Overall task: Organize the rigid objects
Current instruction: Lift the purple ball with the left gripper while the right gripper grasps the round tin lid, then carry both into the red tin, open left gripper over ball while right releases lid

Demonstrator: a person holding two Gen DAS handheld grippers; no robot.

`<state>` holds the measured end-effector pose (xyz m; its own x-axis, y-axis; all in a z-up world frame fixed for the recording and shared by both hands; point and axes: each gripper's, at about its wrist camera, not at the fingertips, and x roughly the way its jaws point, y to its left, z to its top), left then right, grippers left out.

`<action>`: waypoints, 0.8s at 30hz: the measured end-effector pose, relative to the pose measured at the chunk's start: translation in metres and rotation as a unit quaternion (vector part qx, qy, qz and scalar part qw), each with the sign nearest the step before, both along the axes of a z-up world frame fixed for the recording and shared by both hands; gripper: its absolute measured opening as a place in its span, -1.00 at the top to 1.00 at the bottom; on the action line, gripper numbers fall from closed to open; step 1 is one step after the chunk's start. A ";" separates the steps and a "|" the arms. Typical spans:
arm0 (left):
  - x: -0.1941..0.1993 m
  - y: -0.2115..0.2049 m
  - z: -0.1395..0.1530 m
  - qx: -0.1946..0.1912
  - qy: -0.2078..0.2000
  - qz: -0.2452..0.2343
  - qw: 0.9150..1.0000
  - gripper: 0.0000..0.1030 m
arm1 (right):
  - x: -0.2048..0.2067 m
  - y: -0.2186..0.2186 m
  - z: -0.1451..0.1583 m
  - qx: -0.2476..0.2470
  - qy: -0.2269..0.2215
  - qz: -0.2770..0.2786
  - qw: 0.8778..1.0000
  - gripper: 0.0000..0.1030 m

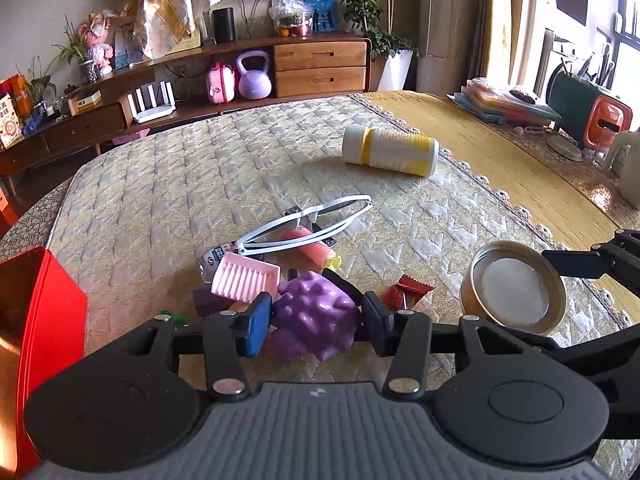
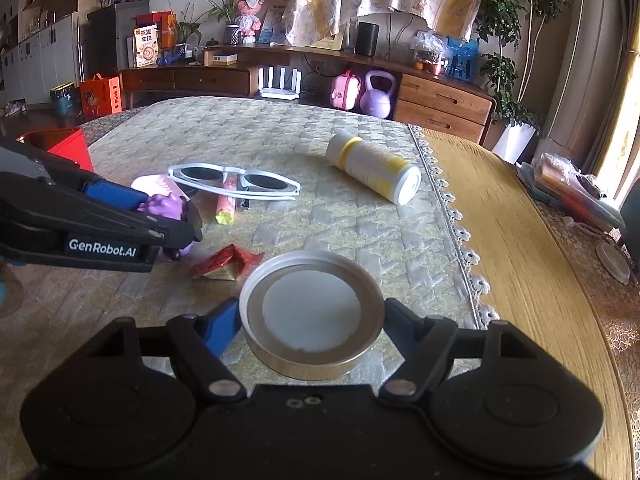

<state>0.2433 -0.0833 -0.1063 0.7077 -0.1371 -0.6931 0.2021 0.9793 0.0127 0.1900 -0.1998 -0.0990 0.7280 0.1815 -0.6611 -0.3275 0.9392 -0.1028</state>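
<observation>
My left gripper [image 1: 316, 330] is shut on a purple knobbly toy [image 1: 314, 314], its pads pressing on both sides just above the quilted cloth. In the right wrist view the same left gripper [image 2: 160, 216] reaches in from the left with the purple toy [image 2: 166, 204]. My right gripper [image 2: 312, 322] is shut on a round metal lid [image 2: 310, 306], one finger against each side of its rim. In the left wrist view the lid [image 1: 514, 286] looks tilted. White sunglasses [image 1: 308, 220], a pink ribbed tray [image 1: 246, 280] and a pink tube [image 1: 314, 250] lie behind the toy.
A white and yellow bottle [image 2: 374, 170] lies on its side farther back. A red foil packet [image 2: 224, 264] sits between the grippers. A red box [image 1: 44, 320] stands open at the left. The lace edge of the quilted cloth [image 2: 460, 232] borders a yellow tablecloth [image 2: 520, 240] on the right.
</observation>
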 end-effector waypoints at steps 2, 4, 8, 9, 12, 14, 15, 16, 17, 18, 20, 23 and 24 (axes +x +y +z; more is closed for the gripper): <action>-0.006 0.006 0.008 -0.007 0.000 0.004 1.000 0.06 | -0.005 0.003 0.006 -0.001 -0.003 0.003 1.000 -0.48; -0.012 0.013 0.015 -0.017 0.002 0.008 1.000 0.06 | -0.010 0.006 0.014 0.002 -0.004 0.007 1.000 -0.48; -0.024 0.030 0.031 -0.027 0.005 0.022 0.999 0.06 | -0.019 0.016 0.033 0.008 -0.008 0.018 1.000 -0.48; -0.027 0.034 0.034 -0.031 0.006 0.026 0.999 0.06 | -0.022 0.019 0.038 0.010 -0.008 0.022 1.000 -0.48; -0.036 0.049 0.045 -0.031 0.002 0.037 0.999 0.06 | -0.028 0.031 0.051 0.014 -0.012 0.032 0.999 -0.48; -0.041 0.060 0.053 -0.031 -0.002 0.048 0.998 0.06 | -0.032 0.040 0.060 0.017 -0.014 0.041 0.999 -0.48; -0.044 0.066 0.057 -0.036 -0.002 0.053 0.998 0.06 | -0.034 0.045 0.064 0.020 -0.016 0.047 0.999 -0.48; -0.046 0.073 0.061 -0.044 -0.002 0.058 0.997 0.06 | -0.036 0.050 0.068 0.022 -0.016 0.052 0.998 -0.48; -0.048 0.082 0.065 -0.054 0.000 0.065 0.996 0.06 | -0.038 0.055 0.072 0.024 -0.017 0.058 0.998 -0.48; -0.050 0.089 0.069 -0.058 0.000 0.072 0.996 0.06 | -0.039 0.062 0.077 0.026 -0.017 0.066 0.997 -0.48; -0.054 0.104 0.077 -0.058 -0.002 0.088 0.994 0.06 | -0.041 0.074 0.084 0.030 -0.017 0.078 0.996 -0.48; -0.060 0.124 0.087 -0.059 -0.010 0.101 0.993 0.06 | -0.044 0.094 0.093 0.029 -0.020 0.098 0.995 -0.48; -0.061 0.130 0.090 -0.058 -0.012 0.105 0.993 0.06 | -0.045 0.101 0.095 0.028 -0.022 0.106 0.994 -0.48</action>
